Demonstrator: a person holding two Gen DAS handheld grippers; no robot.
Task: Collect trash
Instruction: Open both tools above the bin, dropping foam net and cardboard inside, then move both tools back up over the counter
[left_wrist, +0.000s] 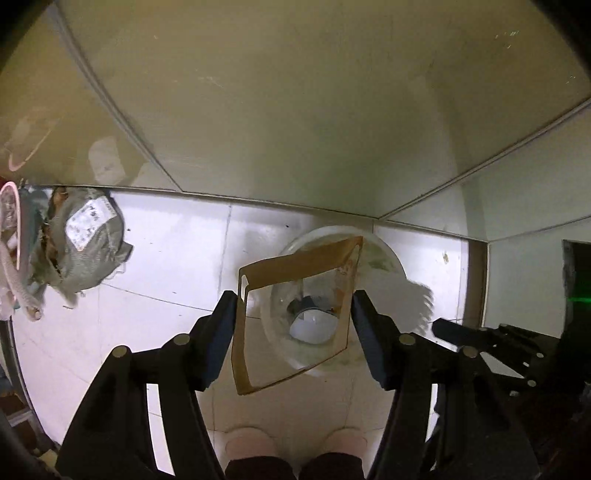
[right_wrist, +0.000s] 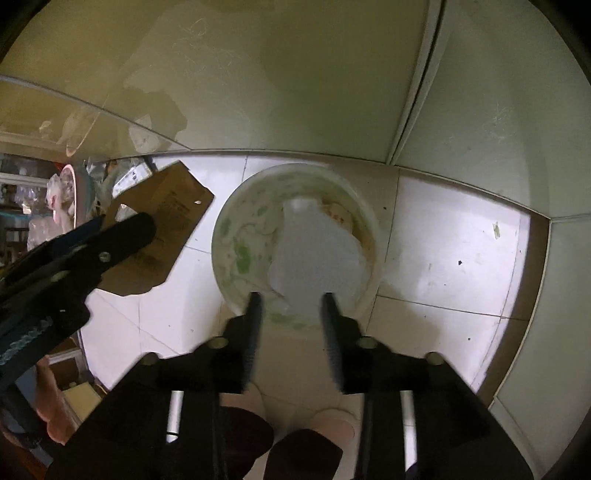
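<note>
My left gripper (left_wrist: 293, 302) is shut on a brown cardboard sleeve (left_wrist: 255, 266), squeezed open-ended between its fingers, above a round white trash bin (left_wrist: 384, 254) on the tiled floor. In the right wrist view the cardboard sleeve (right_wrist: 162, 229) hangs left of the bin (right_wrist: 229, 221), held by the left gripper (right_wrist: 122, 236). A white plastic bottle (right_wrist: 314, 247) appears blurred over the bin's mouth, just ahead of my right gripper (right_wrist: 291, 299), whose fingers stand apart around its lower end; whether they touch it is unclear.
The bin stands in a corner of pale green walls (left_wrist: 295, 110). A grey tied bag with a white label (left_wrist: 88, 240) and other clutter lie at the left. The person's pink slippers (left_wrist: 251, 446) are below.
</note>
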